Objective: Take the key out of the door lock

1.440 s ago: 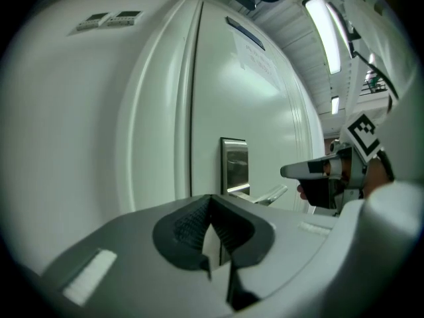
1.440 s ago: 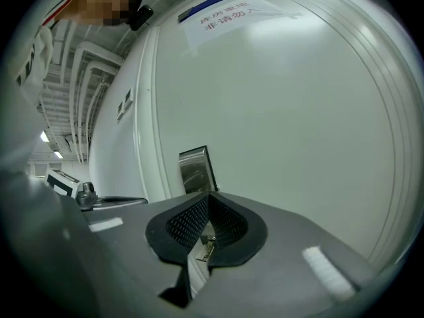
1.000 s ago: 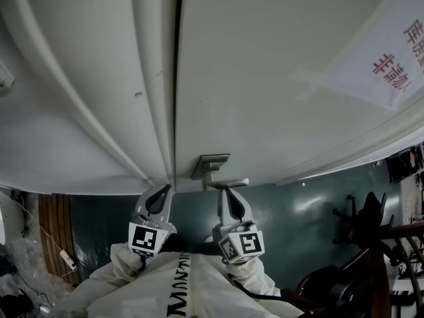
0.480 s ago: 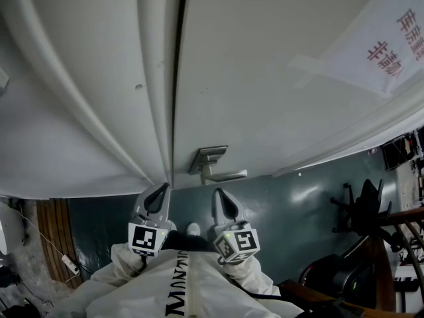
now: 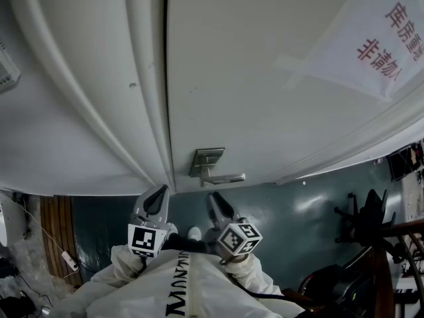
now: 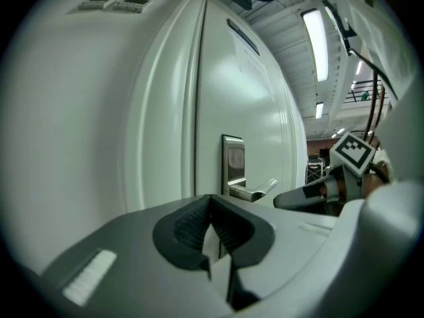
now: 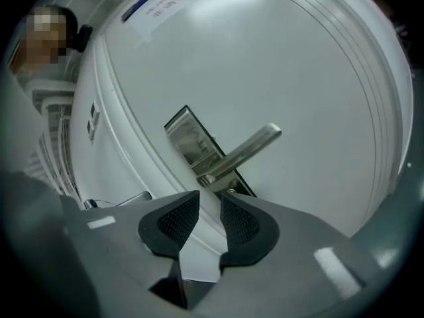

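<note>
- While R gripper [image 7: 209, 203] jaws are opening, nothing's btwn them; tips sit just short of lock plate [image 7: 187, 140], under lever [image 7: 248, 149].
- L gripper [image 6: 211, 207] clenched, empty, clear of door [image 5: 265, 78].
- Key: can't make out.

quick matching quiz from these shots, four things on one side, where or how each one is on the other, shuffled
Things
1 handle
2 sign
3 left tongs
4 right tongs

Place or state
a flat on the door, upper right in the head view
b jaws apart, empty
c juts out from the lock plate
d jaws together, empty

Pairs: 1-c, 2-a, 3-d, 4-b

The right tongs' jaws are opening, with nothing between them.
</note>
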Demonstrator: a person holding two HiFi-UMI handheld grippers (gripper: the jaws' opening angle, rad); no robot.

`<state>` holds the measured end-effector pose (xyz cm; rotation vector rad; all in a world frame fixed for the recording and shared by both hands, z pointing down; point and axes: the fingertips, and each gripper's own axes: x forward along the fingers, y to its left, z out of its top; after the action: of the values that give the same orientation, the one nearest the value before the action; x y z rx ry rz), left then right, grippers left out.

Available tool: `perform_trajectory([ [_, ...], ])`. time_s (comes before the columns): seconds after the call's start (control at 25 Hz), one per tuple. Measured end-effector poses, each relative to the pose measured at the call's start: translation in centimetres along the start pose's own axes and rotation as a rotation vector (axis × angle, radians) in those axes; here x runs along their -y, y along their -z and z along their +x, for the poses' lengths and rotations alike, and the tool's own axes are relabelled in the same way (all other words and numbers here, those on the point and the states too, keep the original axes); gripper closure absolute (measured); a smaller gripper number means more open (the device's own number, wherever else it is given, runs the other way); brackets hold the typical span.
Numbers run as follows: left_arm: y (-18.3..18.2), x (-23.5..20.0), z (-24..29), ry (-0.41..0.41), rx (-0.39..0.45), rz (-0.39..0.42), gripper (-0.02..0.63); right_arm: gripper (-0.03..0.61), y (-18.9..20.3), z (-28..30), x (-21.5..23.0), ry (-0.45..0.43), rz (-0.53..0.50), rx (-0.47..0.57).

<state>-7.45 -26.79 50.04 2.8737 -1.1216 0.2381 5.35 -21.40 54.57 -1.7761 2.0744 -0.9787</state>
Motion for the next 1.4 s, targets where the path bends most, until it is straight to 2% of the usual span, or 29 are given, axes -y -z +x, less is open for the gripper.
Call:
perform_trajectory([
  [0.08, -0.1, 0.1, 0.0, -0.009, -0.002, 0.006, 0.614, 0.456, 0.7, 0.4, 0.9, -0.046, 0.165, -0.005],
  [0.12, -0.2, 0.1, 0.0, -0.013, -0.003, 0.007, 0.614, 0.445, 1.0, 0.7, 1.4, -0.08, 0.287, -0.001],
  [0.2, -0.4, 0.3, 0.0, -0.018, -0.006, 0.011, 0.614, 0.368, 1.5, 1.1, 2.2, -0.159, 0.529, 0.006],
  [0.28, -0.7, 0.6, -0.1, -0.024, -0.006, 0.021, 0.614, 0.364, 1.7, 1.4, 2.9, -0.206, 0.648, 0.014],
  [0.68, -1.0, 0.5, -1.0, -0.064, -0.031, 0.057, 0.614, 0.388, 3.4, 3.7, 4.8, -0.252, 0.864, 0.018],
  [1.04, -0.6, 0.1, -1.5, -0.091, -0.053, 0.064, 0.614, 0.4, 3.9, 5.3, 5.3, -0.309, 0.95, 0.029],
  [1.24, -0.3, -0.4, -1.7, -0.11, -0.062, 0.07, 0.614, 0.451, 3.8, 6.4, 5.3, -0.321, 0.961, 0.025],
  [1.4, -0.1, -0.7, -1.8, -0.121, -0.071, 0.068, 0.614, 0.468, 3.8, 7.1, 5.3, -0.329, 0.967, 0.019],
])
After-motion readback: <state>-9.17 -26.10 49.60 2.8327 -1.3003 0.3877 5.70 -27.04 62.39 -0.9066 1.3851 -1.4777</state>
